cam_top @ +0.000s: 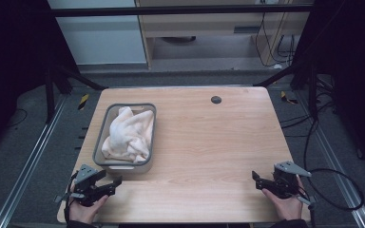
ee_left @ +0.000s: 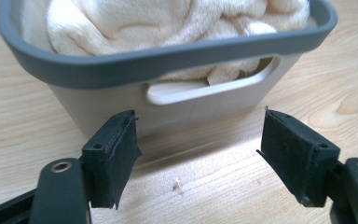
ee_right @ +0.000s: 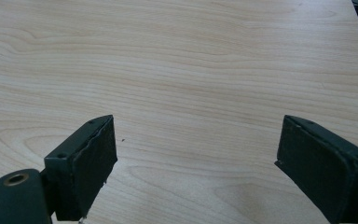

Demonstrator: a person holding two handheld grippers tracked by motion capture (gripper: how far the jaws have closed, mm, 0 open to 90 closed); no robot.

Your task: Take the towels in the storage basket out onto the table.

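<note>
- Left gripper (cam_top: pixel 105 185) is sitting at the near edge with jaws spread and nothing between them — looks like it's lining up on the basket's handle slot, just ahead of it.
- Right gripper (cam_top: pixel 262 182) is waiting wide open and empty over bare table (cam_top: pixel 209 142), well apart from the action, probably just parked.
- The grey basket (cam_top: pixel 102 129) is standing near the table's left side, holding a cream towel (cam_top: pixel 129 134) that's bunched up inside — probably so it's carried as one load.

Overhead view; two low tabletop (cam_top: pixel 209 142) close-ups
</note>
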